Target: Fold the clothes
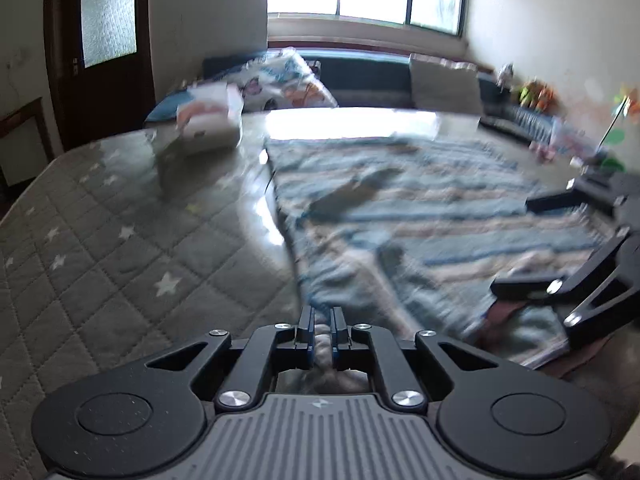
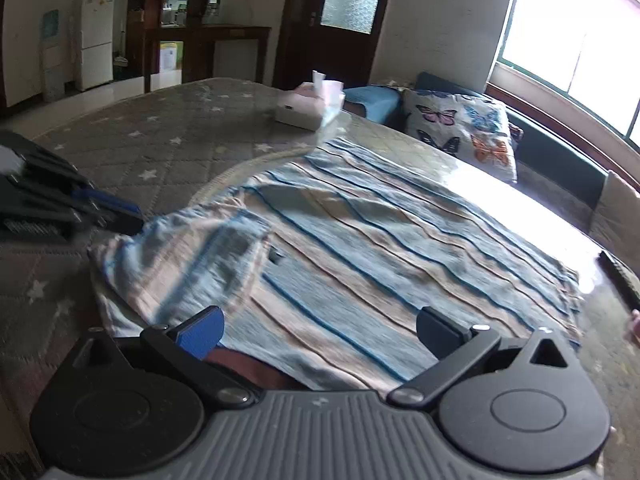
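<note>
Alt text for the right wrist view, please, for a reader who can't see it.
The right tool hangs open over the near edge of a striped garment spread on a star-patterned table cover. At left, the left tool pinches the garment's corner; a tissue box sits beyond.

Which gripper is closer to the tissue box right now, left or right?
Left. The left gripper grips the striped garment on the tissue box side; the right gripper hangs open over the garment's near edge, farther off.

Left tongs (image 1: 322,330) pinching striped garment (image 1: 420,208), right tongs (image 1: 516,240) spread wide
</note>
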The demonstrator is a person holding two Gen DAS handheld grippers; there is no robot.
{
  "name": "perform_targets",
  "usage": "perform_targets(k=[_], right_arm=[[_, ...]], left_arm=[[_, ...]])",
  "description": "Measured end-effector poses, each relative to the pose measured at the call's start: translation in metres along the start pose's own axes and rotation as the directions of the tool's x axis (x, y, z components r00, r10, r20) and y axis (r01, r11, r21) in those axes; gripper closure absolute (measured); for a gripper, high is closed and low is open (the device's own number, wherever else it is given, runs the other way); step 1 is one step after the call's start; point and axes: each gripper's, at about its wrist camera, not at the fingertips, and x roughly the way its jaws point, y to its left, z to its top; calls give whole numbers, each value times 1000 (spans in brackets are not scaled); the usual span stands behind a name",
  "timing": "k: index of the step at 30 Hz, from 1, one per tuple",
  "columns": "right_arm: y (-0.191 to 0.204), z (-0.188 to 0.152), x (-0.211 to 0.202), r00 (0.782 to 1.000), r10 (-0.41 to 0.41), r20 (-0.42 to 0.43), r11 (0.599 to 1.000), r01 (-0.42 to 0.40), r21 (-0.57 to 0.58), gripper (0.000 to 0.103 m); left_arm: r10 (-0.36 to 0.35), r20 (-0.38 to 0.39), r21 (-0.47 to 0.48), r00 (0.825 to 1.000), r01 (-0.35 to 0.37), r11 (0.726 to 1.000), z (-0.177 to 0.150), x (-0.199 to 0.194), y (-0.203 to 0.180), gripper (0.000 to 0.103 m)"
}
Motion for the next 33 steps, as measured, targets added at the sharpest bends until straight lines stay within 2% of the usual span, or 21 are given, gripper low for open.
perform_targets(k=[5,9,12,16,20,25,28,30,33], right_arm=[[16,5,15,999,42,-16,999,-42,-11,0],[22,2,21,998,49,-44,998,-50,-25,0],[20,3,17,998,51,-34,999,-52,-11,0],[23,4,19,997,59,-46,998,-59,-7,0],[29,0,17,995,80,-63,996,-83,-31,0],[16,-6,-3,998,48,-44,998,-49,-25,0],[-1,-14,-19,999,12,-35,1000,-12,12,0],[-16,-22,-31,999,-22,-29,999,23,47,0],[-40,-39,-46,996,-76,-35,988,80,131,0]], left_arm=[[26,10,64,1000,-26,998,-5,-1,-3,92],[30,36,68,999,-33,997,7,-4,-6,92],[34,58,66,998,-38,997,20,-1,-7,92],[24,48,63,999,-27,998,34,18,-13,92],[3,35,118,999,-7,993,36,33,-29,91],[-15,22,205,1000,10,979,25,42,-47,88],[-30,39,202,999,21,979,23,34,-48,84],[-43,49,190,998,33,981,21,29,-48,72],[-55,32,203,998,48,978,15,27,-54,69]])
